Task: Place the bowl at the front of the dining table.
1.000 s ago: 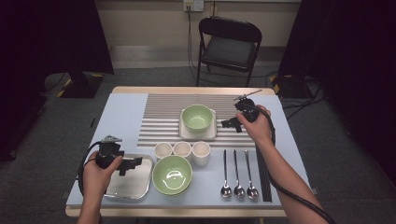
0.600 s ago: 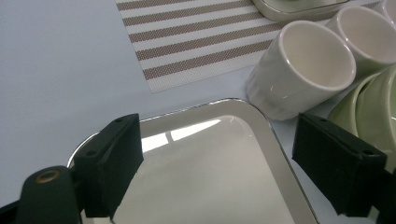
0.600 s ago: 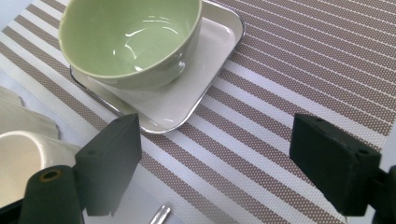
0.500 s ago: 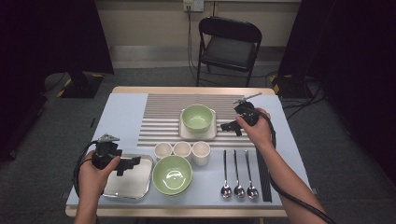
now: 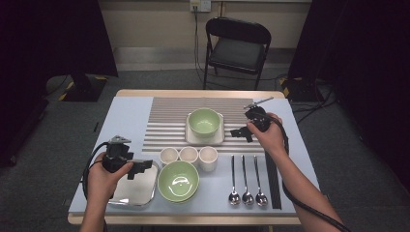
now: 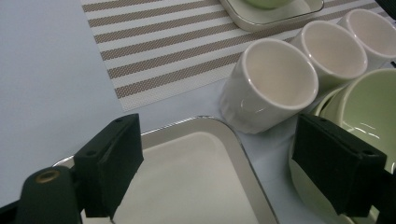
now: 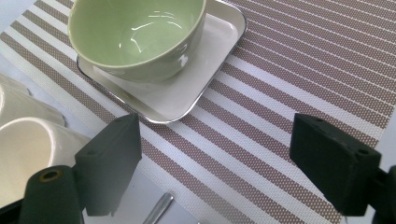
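hovering with left tool spread over the empty near-left tray, right tool spread beside the far tray holding a green bowl on the counter.

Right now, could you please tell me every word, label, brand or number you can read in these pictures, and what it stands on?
None can be read: the green bowls, cream cups, square trays, spoons, striped mat and both grippers' black jaws carry no lettering.
Wall outlet plate: too small and blurred to tell whether it bears any marks.
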Demonstrator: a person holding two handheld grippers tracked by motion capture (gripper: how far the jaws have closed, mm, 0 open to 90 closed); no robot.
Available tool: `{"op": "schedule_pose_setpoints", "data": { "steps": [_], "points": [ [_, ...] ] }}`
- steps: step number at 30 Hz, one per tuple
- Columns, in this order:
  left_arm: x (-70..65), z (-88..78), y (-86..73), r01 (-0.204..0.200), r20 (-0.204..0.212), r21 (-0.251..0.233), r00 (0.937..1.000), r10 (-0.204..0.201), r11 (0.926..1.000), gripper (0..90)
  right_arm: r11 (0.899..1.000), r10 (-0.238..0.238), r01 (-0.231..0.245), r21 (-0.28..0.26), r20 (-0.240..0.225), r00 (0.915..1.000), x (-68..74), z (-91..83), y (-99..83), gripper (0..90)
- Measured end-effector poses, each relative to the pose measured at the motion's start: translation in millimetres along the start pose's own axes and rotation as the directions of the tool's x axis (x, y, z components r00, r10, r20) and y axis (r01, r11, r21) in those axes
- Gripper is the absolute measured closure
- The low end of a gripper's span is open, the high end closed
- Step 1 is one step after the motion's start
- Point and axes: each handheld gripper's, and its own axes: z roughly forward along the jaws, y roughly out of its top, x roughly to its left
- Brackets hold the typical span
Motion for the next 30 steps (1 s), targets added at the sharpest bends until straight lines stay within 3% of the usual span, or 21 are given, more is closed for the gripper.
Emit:
{"op": "schedule_pose_setpoints", "data": {
  "steps": [15,30],
  "points": [
    [-21.0,5.9,16.8,-0.047,0.035,0.02,0.9983,0.047,0.9987,15.9,1.0,-0.009,0.009,0.015,-0.01,0.9999,0.0,0.9,-6.9,16.4],
    [-46.8,20.7,30.9,-0.107,0.08,0.039,0.9914,0.103,0.9935,16.1,0.999,-0.028,0.029,0.027,-0.016,0.9995,1.7,0.1,-8.5,16.3]
  ]
}}
